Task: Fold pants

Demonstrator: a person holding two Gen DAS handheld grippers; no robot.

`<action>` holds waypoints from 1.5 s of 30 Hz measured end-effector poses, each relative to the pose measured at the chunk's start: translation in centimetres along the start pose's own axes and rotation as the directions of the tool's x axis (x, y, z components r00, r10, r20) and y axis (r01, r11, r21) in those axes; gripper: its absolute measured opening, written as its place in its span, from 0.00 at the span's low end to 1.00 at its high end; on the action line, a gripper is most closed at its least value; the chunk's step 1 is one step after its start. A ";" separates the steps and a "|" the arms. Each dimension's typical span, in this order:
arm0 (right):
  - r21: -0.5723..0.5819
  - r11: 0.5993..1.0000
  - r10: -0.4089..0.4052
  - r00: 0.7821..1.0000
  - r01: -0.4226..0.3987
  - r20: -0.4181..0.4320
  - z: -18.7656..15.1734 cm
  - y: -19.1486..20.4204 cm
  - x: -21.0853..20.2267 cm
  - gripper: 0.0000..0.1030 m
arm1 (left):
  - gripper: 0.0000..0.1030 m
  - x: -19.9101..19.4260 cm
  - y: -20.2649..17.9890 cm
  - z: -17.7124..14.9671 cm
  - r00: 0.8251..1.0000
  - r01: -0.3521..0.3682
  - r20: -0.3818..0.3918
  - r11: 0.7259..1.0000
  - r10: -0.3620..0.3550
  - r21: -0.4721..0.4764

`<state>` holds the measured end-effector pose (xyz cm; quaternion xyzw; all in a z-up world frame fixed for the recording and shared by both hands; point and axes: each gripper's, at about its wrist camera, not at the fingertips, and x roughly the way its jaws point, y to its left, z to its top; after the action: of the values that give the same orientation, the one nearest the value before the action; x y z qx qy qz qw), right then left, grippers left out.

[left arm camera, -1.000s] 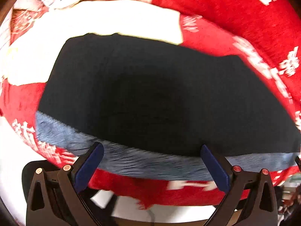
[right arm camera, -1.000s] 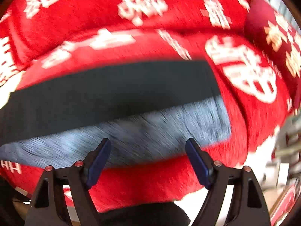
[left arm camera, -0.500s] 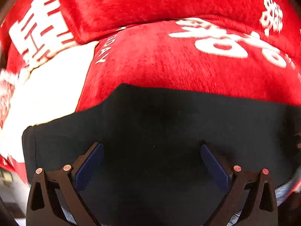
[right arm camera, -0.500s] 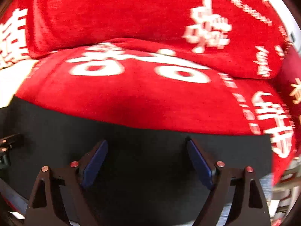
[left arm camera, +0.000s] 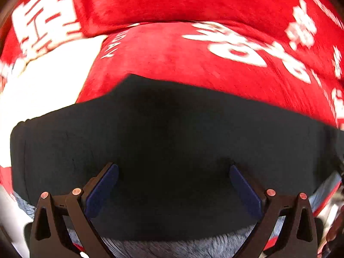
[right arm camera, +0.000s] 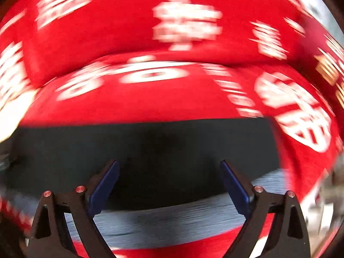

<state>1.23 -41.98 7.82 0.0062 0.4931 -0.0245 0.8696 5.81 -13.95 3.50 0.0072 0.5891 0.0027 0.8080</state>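
Dark, matte pants (left arm camera: pixel 172 146) folded flat, fuzzy grey-blue lining (left arm camera: pixel 176 247) peeking out along the near hem. Spread across a plush red blanket (left arm camera: pixel 182 64) with white characters (the right view badly blurred), over what looks like a cushioned seat. Far edge of the fabric straight, stepped at the left corner; bare red pile beyond it. Left claw (left arm camera: pixel 173 185) spread wide, holding nothing, above the cloth. Right claw (right arm camera: pixel 169 181) likewise wide and holding nothing.
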 end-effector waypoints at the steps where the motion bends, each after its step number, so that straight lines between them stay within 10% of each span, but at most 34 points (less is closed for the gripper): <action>1: -0.062 0.997 0.044 0.999 -0.045 -0.019 -0.5 2.2 0.2 0.93 | 1.00 0.1 -0.4 -0.8 1.000 -0.023 -0.008 0.999 0.023 0.036; 4: -0.212 0.977 -0.026 0.999 0.019 -0.031 -2.7 5.4 1.4 0.93 | 1.00 -0.1 1.1 -1.9 0.999 -0.050 0.011 0.997 0.050 0.051; 12: 0.168 0.975 -0.133 0.989 0.142 -0.068 -4.4 -6.5 1.1 0.99 | 1.00 -2.1 6.7 -4.3 0.993 -0.114 0.035 0.993 0.115 -0.015; 16: 0.102 0.975 -0.194 0.979 0.199 -0.055 -4.3 -4.2 0.0 0.99 | 1.00 -2.9 9.9 -5.3 0.982 -0.170 0.078 0.984 0.175 -0.060; 29: -0.145 0.987 0.070 0.997 -0.068 0.010 0.5 15.2 1.1 0.99 | 1.00 -1.7 21.2 -4.5 0.973 -0.171 0.098 0.938 0.209 -0.302; 39: -0.224 0.896 0.389 0.921 -0.382 -0.013 0.9 28.2 2.1 0.99 | 1.00 1.2 22.1 0.2 0.976 -0.179 0.059 0.932 0.208 -0.316; 45: -0.249 0.909 0.325 0.942 -0.334 -0.081 3.2 29.0 5.5 0.97 | 1.00 2.2 24.8 0.7 0.985 -0.152 0.032 0.931 0.172 -0.332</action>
<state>8.18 -13.35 4.35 -0.0240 0.5003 0.1873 0.8450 7.24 10.87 1.97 -0.0786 0.5530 0.1670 0.8125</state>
